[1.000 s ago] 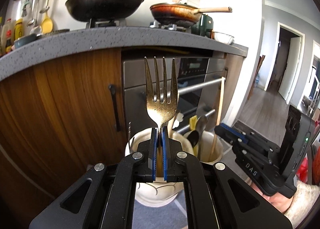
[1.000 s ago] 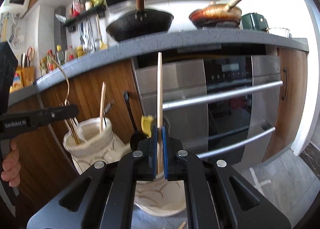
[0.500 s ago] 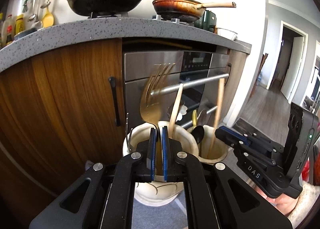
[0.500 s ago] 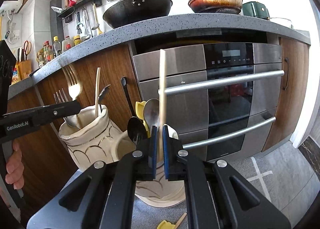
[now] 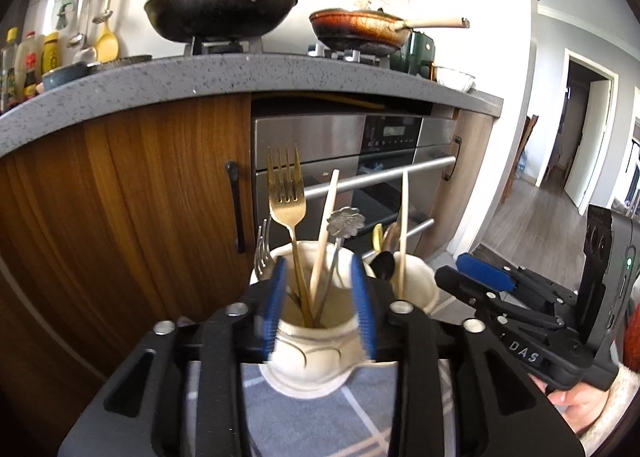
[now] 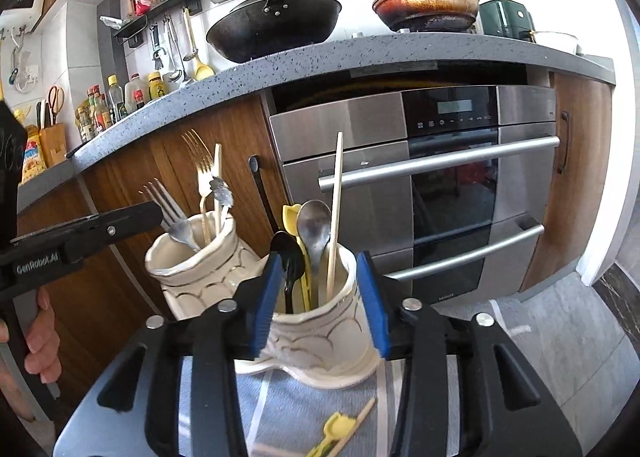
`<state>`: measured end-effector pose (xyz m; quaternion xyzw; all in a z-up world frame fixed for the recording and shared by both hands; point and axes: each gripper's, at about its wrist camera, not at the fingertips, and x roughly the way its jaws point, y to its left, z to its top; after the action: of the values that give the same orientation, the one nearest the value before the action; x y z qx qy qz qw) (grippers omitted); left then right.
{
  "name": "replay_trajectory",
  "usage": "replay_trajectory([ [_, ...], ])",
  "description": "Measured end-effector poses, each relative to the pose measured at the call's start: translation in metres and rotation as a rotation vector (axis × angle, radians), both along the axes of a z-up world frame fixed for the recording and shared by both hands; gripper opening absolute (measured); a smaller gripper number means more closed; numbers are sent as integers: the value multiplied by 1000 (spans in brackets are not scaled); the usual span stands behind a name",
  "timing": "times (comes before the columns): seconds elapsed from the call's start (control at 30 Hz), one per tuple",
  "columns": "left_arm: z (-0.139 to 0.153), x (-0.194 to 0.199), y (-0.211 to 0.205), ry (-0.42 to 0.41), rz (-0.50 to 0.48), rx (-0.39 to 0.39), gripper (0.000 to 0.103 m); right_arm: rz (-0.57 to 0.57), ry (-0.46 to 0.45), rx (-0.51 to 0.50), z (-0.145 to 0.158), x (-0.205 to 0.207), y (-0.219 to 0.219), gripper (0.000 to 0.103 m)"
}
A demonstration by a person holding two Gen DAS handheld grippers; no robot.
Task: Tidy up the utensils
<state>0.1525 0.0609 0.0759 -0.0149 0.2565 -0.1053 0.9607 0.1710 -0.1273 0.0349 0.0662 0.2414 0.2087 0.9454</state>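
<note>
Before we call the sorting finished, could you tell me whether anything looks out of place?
Yes: a yellow utensil and a chopstick lie loose on the mat before the right holder, unsorted.

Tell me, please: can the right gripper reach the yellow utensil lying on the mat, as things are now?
Probably yes. The right gripper is open and empty, and the yellow utensil lies uncovered on the mat, just below it, in front of the holder.

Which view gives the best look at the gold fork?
The left wrist view: the gold fork stands upright in the left holder, facing the camera, tines separate and sharp. The right wrist view shows it smaller, off to the side, edge-on, tines blurred.
</note>
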Motion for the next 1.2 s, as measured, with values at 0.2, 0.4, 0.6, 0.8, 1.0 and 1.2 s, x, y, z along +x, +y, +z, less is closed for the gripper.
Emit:
replay_trajectory([
  [0.2,-4,-44,2,-11,50,-56,78,-42,61,45,15,-31,-19,67],
  [0.4,-31,-68,8,64,106,-151,86,-114,110,74,11,-65,-38,85],
  [0.6,-67,-78,-15,135,87,-100,87,-167,159,71,-22,-80,-58,95],
  [0.8,-94,-75,-16,190,89,-37,87,-139,230,-30,-56,-68,-49,95],
  [1.0,-97,-71,14,189,157,-94,87,-56,294,-103,-80,-65,-16,76],
  [1.2,-101,-69,20,187,156,-91,87,-6,316,-164,-95,-63,15,44],
])
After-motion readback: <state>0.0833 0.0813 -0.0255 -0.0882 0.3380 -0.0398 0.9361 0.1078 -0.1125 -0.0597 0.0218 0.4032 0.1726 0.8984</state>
